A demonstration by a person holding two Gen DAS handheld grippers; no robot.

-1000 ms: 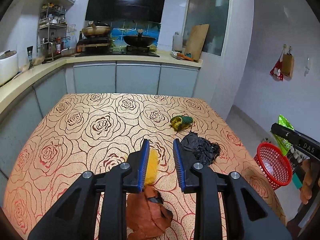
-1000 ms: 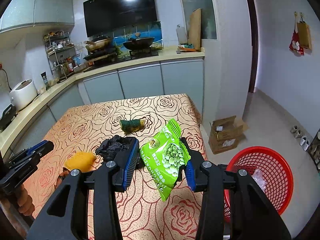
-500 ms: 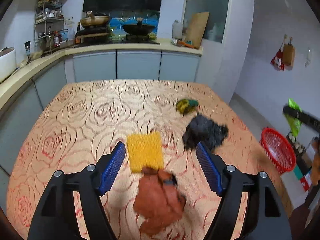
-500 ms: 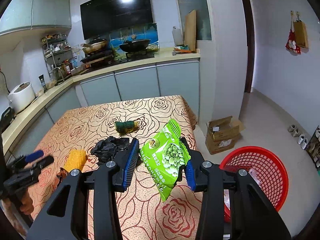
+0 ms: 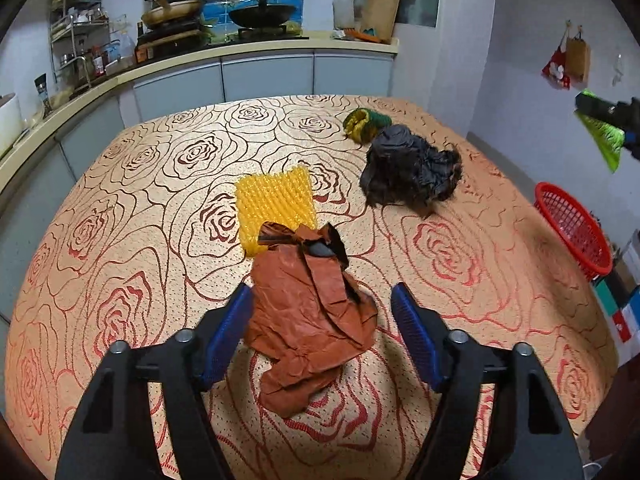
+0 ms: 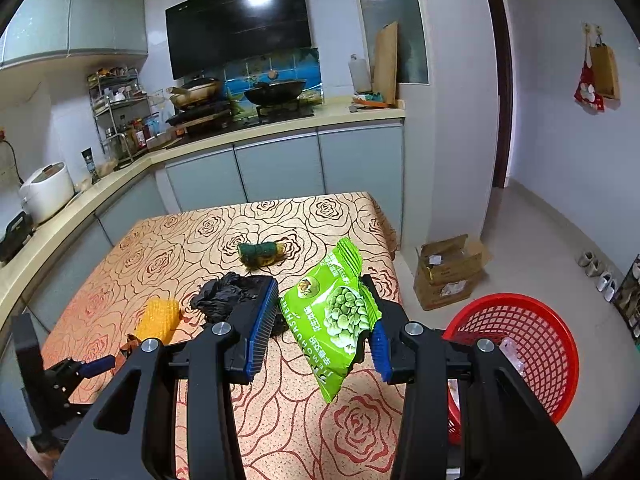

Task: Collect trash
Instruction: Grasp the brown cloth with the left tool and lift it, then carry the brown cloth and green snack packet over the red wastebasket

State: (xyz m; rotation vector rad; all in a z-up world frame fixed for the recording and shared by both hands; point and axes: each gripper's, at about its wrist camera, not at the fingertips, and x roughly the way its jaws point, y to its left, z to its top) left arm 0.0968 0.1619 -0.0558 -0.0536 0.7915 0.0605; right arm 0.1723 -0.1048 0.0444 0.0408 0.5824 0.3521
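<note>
My left gripper (image 5: 322,314) is open, its jaws on either side of a crumpled brown paper bag (image 5: 310,306) on the rose-patterned table (image 5: 120,208). Behind the bag lie a yellow foam net (image 5: 274,200), a crumpled black plastic bag (image 5: 410,170) and a green-yellow wrapper (image 5: 366,124). My right gripper (image 6: 320,320) is shut on a green pea snack bag (image 6: 334,316) and holds it above the table's right edge. A red basket (image 6: 520,344) stands on the floor to the right, something clear inside. The left gripper (image 6: 94,364) shows at lower left.
A cardboard box (image 6: 450,270) sits on the floor beyond the basket. A kitchen counter (image 6: 280,120) with stove and pans runs behind the table. A rice cooker (image 6: 46,192) stands on the left counter.
My left gripper has opened wide and come down around the brown paper bag. My right gripper still holds the snack bag and has lifted a little toward the basket side.
</note>
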